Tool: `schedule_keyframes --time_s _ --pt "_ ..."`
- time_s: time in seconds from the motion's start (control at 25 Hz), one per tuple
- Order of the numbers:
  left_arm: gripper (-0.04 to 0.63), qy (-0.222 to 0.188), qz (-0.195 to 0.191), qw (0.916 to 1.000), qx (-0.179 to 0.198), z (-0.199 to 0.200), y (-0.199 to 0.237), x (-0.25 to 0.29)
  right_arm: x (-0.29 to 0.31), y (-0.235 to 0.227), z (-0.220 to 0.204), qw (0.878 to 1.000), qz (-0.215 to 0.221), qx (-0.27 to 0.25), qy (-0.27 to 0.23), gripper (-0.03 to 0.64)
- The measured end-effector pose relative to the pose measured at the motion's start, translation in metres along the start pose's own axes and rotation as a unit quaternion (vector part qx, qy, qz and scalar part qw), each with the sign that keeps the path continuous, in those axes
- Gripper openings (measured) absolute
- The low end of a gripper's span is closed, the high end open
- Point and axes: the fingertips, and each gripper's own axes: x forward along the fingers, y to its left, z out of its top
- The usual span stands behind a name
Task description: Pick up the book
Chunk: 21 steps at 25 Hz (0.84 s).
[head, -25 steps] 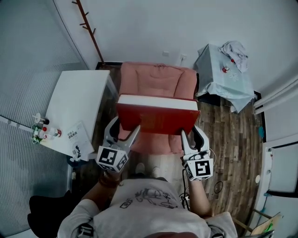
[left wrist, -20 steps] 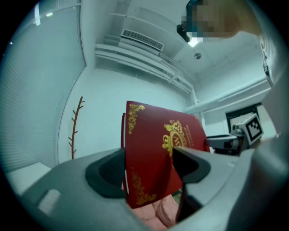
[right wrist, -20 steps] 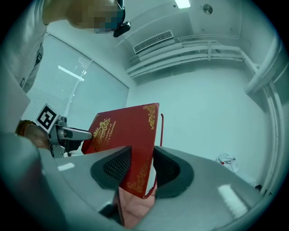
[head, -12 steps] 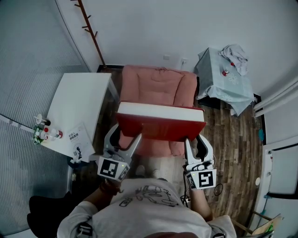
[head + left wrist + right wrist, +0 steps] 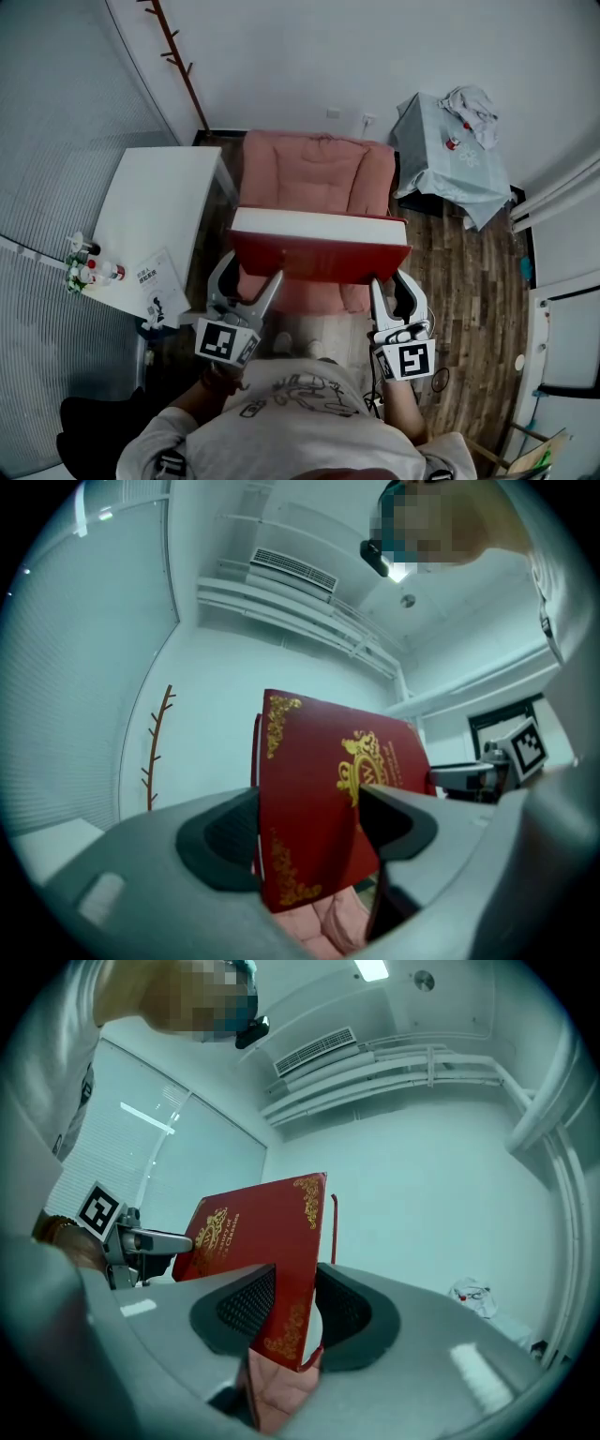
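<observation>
- Head view: the red book [image 5: 319, 246] lies flat and broadside between the 2 grippers, its white page edge turned away from the person. In this view it overlaps the front of the seat of the pink armchair [image 5: 314, 173].
- Head view: the left gripper [image 5: 248, 274] takes the book's near left corner and the right gripper [image 5: 392, 283] its near right corner. A white table [image 5: 155, 211] stands left of the armchair and a cloth-draped side table [image 5: 450, 159] to its right.
- Left gripper view: the book [image 5: 319, 799] shows its red cover with gold ornament. The left gripper [image 5: 309, 832] pinches that corner, with 1 dark pad on each face of the book. The right gripper [image 5: 487, 766] shows at the book's far edge, and a coat rack [image 5: 155, 747] stands against the wall behind.
- Right gripper view: the right gripper [image 5: 295, 1312] pinches the corner of the book [image 5: 262, 1232] between its 2 ribbed pads. Its jaws have just been closing on the cover. The left gripper [image 5: 141, 1239] grips the opposite edge, and the armchair [image 5: 281, 1387] shows pink below the jaws.
</observation>
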Motion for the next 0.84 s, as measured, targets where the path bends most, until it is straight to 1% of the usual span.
schedule_keyframes --time_s 0.16,0.36,0.52,0.84 --pt "0.325 0.001 -0.001 1.0 -0.001 -0.0004 -0.001 0.0006 0.0 -0.0014 0.0014 1.0 -0.003 -0.003 0.0 0.14" --pt "0.325 0.002 -0.001 1.0 -0.003 -0.0037 0.0004 0.0022 0.0041 -0.0004 0.0065 1.0 0.003 0.0 -0.016 0.14" --pt "0.325 0.002 -0.001 1.0 -0.002 -0.002 -0.0009 0.0051 0.002 -0.0056 0.0003 1.0 -0.004 -0.006 0.005 0.14" --pt "0.325 0.002 -0.002 1.0 -0.002 -0.0038 0.0004 0.0064 0.0036 -0.0054 -0.0012 1.0 -0.004 -0.006 0.004 0.14"
